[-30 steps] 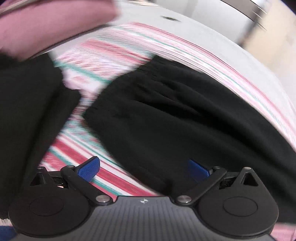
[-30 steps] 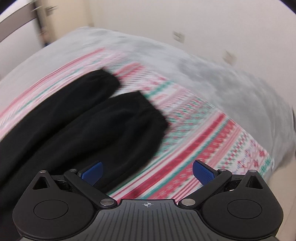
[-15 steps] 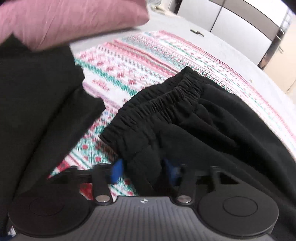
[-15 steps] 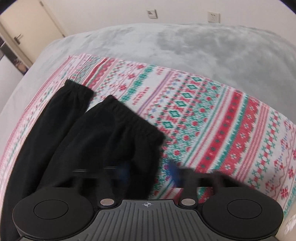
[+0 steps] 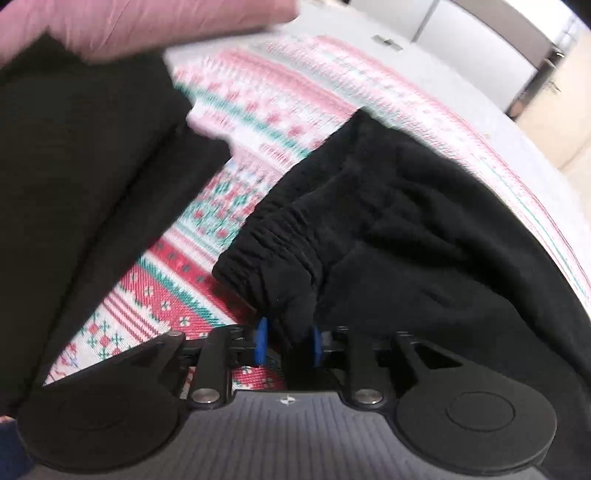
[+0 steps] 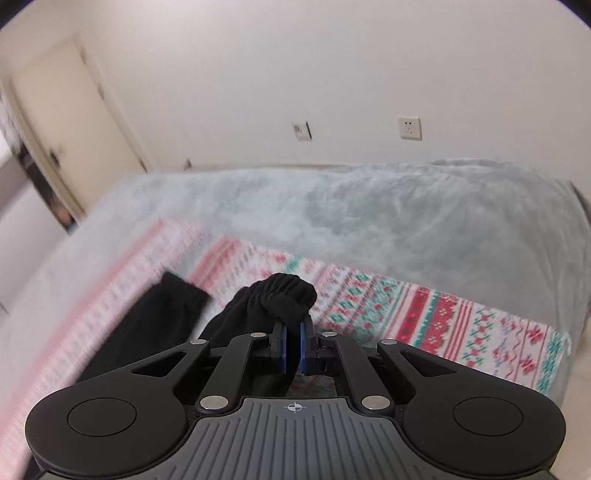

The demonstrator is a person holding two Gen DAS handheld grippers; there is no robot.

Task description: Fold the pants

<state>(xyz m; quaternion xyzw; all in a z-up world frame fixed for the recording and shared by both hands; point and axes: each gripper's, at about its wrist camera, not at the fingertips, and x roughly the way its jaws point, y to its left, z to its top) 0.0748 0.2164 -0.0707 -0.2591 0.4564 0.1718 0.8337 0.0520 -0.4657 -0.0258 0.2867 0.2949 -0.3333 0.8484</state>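
On the bed (image 6: 369, 214), over a grey fleece, lies a patterned blanket (image 5: 177, 291), and the black pants (image 5: 424, 240) are spread across it, waistband toward the left claw and leg cuffs toward the right. A second dark garment (image 5: 74, 166) and a pink pillow (image 5: 129, 26) sit just beside the waistband end.

The left gripper (image 5: 287, 341) is closing its jaws around a bunch of the elastic waistband (image 5: 280, 254); fabric sits between the blue pads, but whether they press firmly yet is unclear. The right gripper (image 6: 292, 345) is clamped on one leg cuff (image 6: 284, 295), which is raised off the blanket; the other cuff (image 6: 173, 295) lies flat alone.

Judged from this, the main risk is a lopsided fold: with only one cuff held, the free leg may drag or twist. The left grip may catch just one waistband layer and slip if lifted too soon. Thick bunched cloth could also pull out of either claw under tension.
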